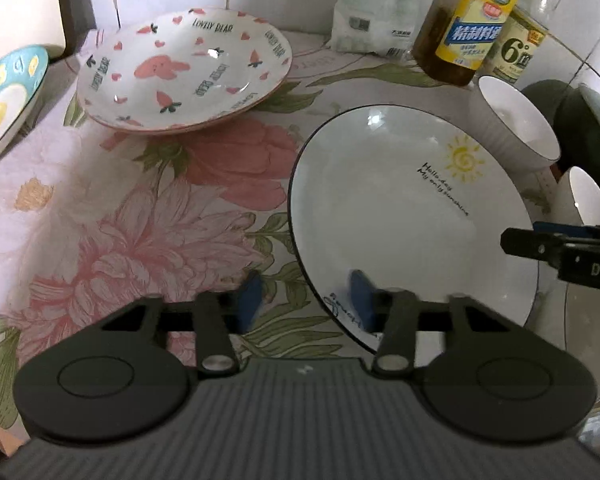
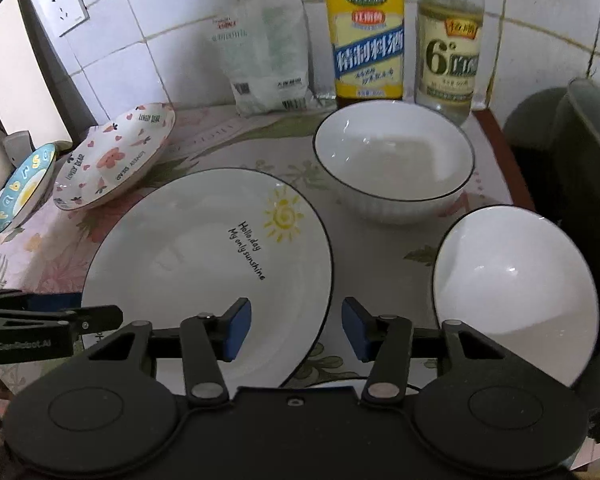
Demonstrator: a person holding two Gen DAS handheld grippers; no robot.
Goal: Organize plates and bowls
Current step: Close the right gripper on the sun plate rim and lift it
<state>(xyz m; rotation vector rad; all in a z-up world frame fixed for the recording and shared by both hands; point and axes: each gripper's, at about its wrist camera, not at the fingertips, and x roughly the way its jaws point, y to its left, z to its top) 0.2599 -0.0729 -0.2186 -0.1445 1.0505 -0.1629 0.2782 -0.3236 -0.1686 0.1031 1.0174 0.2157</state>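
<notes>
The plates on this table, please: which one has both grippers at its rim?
The white sun plate; the pink strawberry plate and egg plate sit far left, untouched.

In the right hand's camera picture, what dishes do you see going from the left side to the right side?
Blue egg plate → pink strawberry plate → big sun plate → white bowl at the back → white bowl on the right.

Big plate point(image 2: 204, 248): white, thin black rim, yellow sun drawing, black script. Far-left plate point(image 1: 184, 68): white, pink hearts, strawberries, pink bear. Leftmost plate point(image 1: 8, 96): blue rim, yellow egg motif. Two bowls point(image 2: 392, 160) point(image 2: 516, 296): white, dark rims. Bench cloth point(image 1: 132, 220): pink flowers, green leaves. Gripper pads point(image 2: 236, 332): blue.
</notes>
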